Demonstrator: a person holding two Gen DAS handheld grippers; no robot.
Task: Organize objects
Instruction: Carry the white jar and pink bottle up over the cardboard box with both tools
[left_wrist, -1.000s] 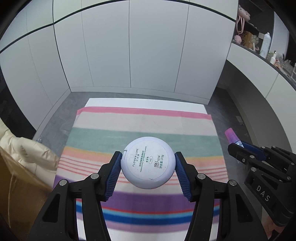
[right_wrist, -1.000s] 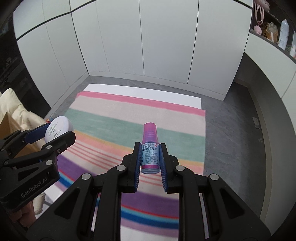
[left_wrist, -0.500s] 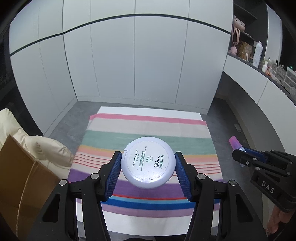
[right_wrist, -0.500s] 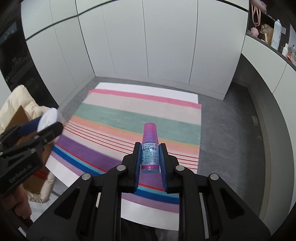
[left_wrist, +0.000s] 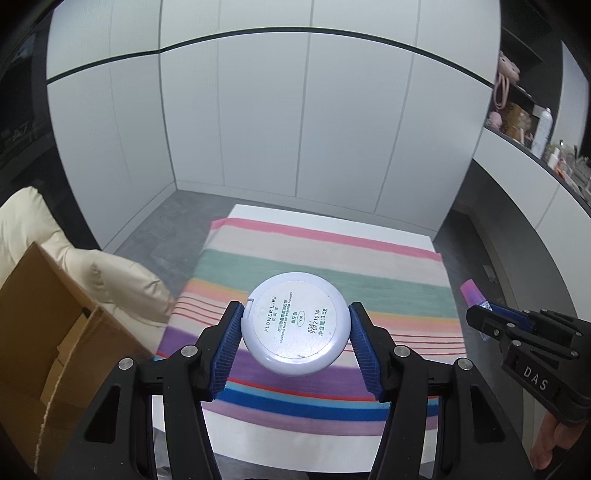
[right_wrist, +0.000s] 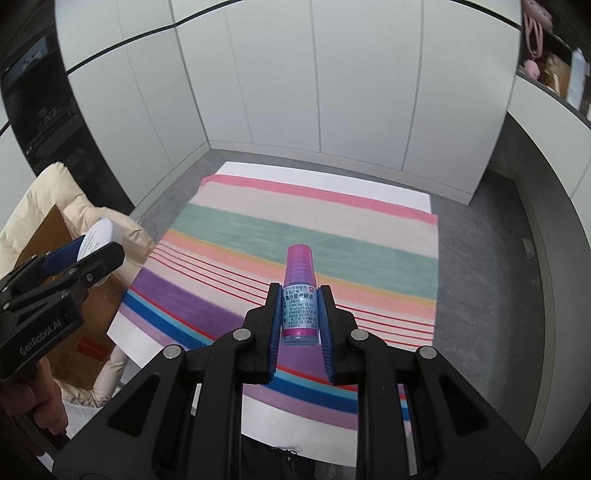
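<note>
My left gripper (left_wrist: 295, 326) is shut on a round white powder compact (left_wrist: 295, 323), label side facing the camera, held in the air over the striped cloth (left_wrist: 321, 273). In the right wrist view the same compact (right_wrist: 96, 234) shows edge-on at the left in the left gripper (right_wrist: 86, 251). My right gripper (right_wrist: 300, 306) is shut on a small pink eye-drop bottle (right_wrist: 299, 295) with a blue label, cap pointing away. That bottle's pink cap (left_wrist: 472, 292) pokes out of the right gripper (left_wrist: 484, 314) at the right of the left wrist view.
The striped cloth (right_wrist: 295, 240) covers a white table top (right_wrist: 332, 179). A brown cardboard box (left_wrist: 44, 332) and a cream padded jacket (left_wrist: 110, 273) lie at the left. White cupboards stand behind. A shelf with bottles (left_wrist: 541, 129) runs along the right. Grey floor surrounds the table.
Both grippers have pulled back and risen from the table with their objects still held. More of the table's near edge and the cardboard box at the left now shows.
</note>
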